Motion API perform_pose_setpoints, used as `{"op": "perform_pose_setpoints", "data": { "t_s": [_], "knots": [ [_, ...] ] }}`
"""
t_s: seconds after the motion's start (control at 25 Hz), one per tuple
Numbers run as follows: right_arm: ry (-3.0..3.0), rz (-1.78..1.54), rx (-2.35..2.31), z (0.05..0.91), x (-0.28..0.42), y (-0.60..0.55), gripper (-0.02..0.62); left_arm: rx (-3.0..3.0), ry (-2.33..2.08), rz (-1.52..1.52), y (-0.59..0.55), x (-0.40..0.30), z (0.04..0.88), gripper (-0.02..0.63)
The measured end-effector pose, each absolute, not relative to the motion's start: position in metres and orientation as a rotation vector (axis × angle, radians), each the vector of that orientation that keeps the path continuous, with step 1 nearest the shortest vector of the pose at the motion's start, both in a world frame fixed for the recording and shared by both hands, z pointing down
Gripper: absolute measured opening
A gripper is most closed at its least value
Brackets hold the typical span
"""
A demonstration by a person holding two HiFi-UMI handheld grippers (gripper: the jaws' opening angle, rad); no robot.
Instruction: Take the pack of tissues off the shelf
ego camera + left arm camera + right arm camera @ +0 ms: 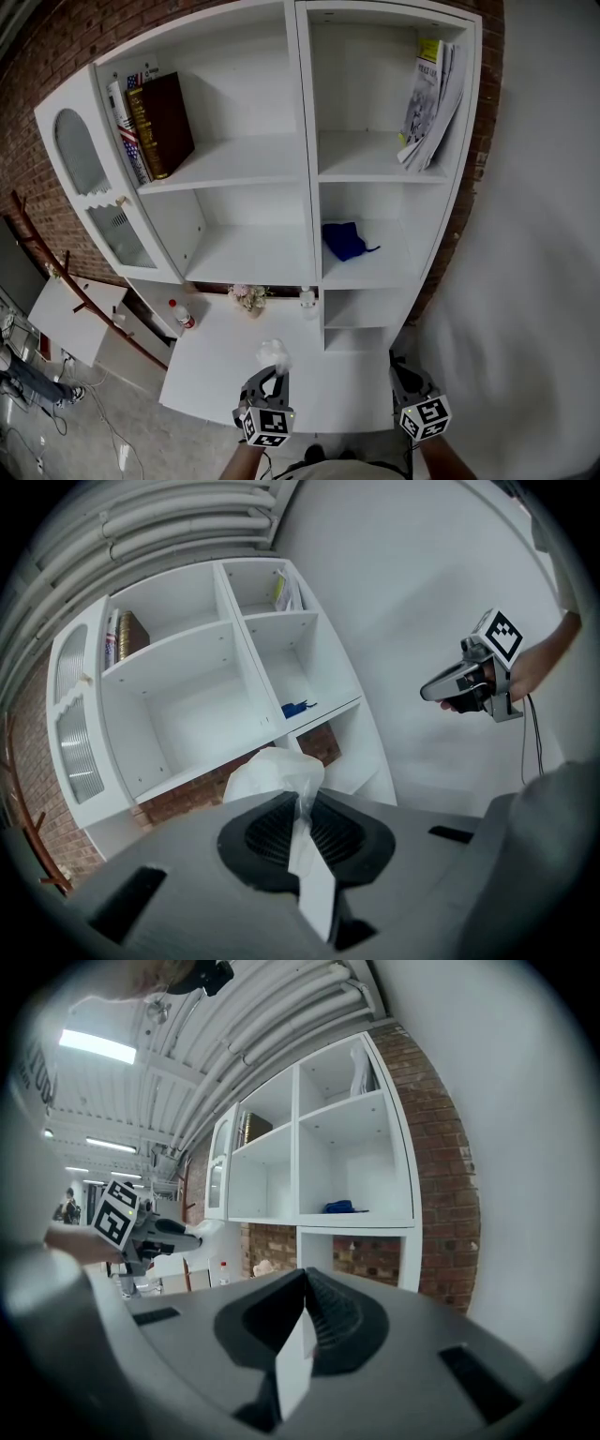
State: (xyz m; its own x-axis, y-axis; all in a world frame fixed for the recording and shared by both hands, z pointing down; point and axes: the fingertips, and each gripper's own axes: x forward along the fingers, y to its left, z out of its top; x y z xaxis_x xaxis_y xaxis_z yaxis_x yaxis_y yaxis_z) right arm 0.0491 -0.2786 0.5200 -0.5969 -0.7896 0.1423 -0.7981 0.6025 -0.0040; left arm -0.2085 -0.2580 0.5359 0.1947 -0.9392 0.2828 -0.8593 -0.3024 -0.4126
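Observation:
The pack of tissues [272, 352] is a crumpled white plastic bundle. It is off the shelf [309, 187], held low over the white desktop [211, 370]. My left gripper [272, 373] is shut on it. In the left gripper view the pack [272, 772] bulges past the closed jaws, and my left gripper [302, 810] pinches its thin edge. My right gripper [400, 368] hovers by the desktop's right end, near the shelf's lower right corner. It is shut with nothing in it [303, 1302]. It also shows in the left gripper view, held out at the right [441, 692].
Books [159, 122] stand in the upper left compartment and magazines [431, 98] lean in the upper right one. A blue cloth [345, 240] lies in the middle right compartment. A red-capped bottle [182, 315] and a small flower ornament [248, 297] stand on the desktop's back edge. A glass cabinet door [94, 187] hangs open at the left.

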Motion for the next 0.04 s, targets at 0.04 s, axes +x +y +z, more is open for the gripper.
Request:
{"op": "perform_pose_setpoints", "data": {
  "t_s": [0.04],
  "knots": [
    [-2.698,0.101,1.343,0.5197,0.0490,-0.2786,0.029,-2.298,1.746,-0.735,-0.2584,-0.2083,0.5356,0.041]
  ]
}}
